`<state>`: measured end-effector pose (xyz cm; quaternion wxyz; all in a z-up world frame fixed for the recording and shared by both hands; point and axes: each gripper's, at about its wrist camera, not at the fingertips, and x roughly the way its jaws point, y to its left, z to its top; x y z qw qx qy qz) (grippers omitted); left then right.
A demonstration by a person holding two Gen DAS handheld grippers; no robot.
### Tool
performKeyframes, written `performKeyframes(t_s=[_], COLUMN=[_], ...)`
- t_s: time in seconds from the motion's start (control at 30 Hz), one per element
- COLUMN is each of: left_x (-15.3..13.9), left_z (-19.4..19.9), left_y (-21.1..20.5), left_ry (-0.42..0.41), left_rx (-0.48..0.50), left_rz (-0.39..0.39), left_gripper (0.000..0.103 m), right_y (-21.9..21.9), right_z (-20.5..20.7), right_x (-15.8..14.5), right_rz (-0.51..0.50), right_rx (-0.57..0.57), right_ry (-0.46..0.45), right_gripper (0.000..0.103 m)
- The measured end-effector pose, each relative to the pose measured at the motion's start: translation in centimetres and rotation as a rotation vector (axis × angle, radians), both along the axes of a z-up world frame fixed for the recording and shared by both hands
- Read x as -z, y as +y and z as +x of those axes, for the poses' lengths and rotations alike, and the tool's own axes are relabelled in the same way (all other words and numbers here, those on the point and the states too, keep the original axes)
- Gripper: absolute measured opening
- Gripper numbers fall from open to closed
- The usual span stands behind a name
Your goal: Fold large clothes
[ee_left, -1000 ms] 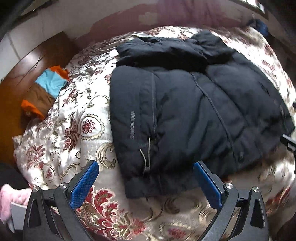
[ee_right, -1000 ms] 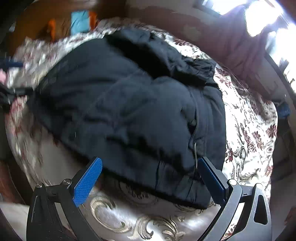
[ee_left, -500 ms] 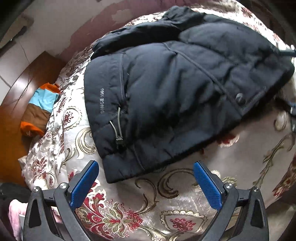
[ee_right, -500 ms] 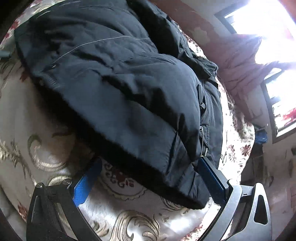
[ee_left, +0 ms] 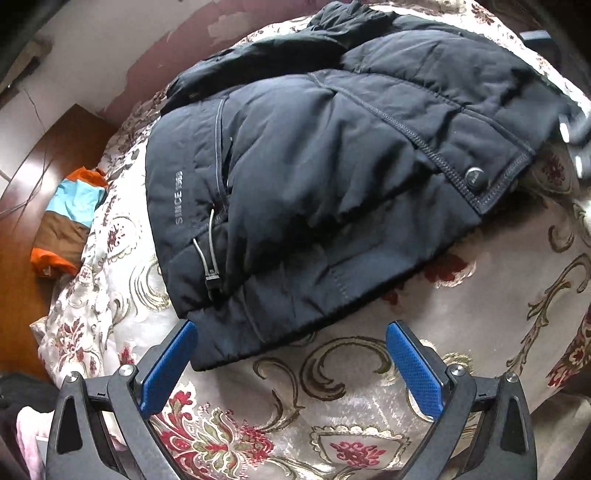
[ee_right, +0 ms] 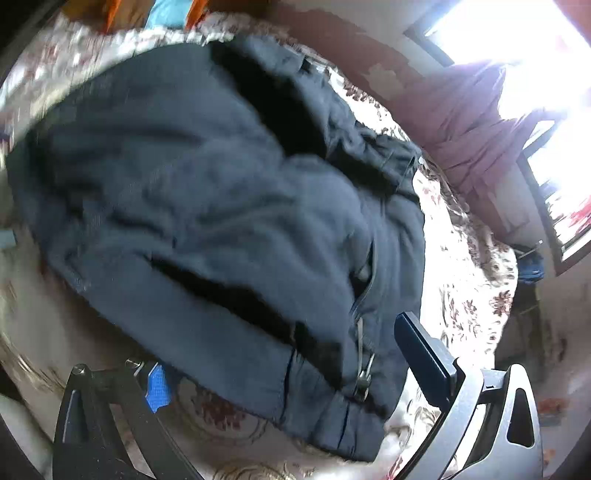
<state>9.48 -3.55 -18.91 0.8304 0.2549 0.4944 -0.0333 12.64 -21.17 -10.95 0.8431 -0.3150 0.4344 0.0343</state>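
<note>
A dark padded jacket [ee_left: 314, 192] fills the centre and upper frame on a floral bedspread [ee_left: 480, 314]. The left gripper [ee_left: 291, 363] stands wide apart at the bottom, its hem corner between the fingers [ee_left: 166, 369].

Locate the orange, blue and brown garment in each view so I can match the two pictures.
Left wrist: the striped garment lies at the left edge, on the wooden surface beside the floral bedspread.
Right wrist: it is at the top edge, left of centre, blurred.
Shared landmark: the dark padded jacket, spread on the bedspread in both views.
</note>
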Motion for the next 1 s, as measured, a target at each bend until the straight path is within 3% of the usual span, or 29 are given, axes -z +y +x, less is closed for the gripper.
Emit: performKeyframes(t_s=[0.17,0.4,0.6,1.0], left_x=[-0.7,-2.0,-3.6,-2.9], left_z=[0.0,1.0,2.8,4.3], left_y=[-0.4,-0.4,0.8,0.7], left_ry=[-0.003,-0.023,-0.038,-0.039], left_rx=[0.004,-0.057,-0.15,-0.213], left_rz=[-0.013,0.011,-0.049,0.036], left_gripper=[0.103,0.103,0.103,0.103], right_y=[0.1,-0.5,-0.6,-1.6], right_z=[3.4,10.6,16.3,19.9], right_x=[-4.3,-6.9,-6.4,-5.5], right_rz=[0.137,0.331,0.466,0.579], right_rx=[-0.024,-0.033,-0.006,0.024], right_ry=[0.045,0.223,0.366,0.406], right_gripper=[0.101,0.101,0.101,0.101])
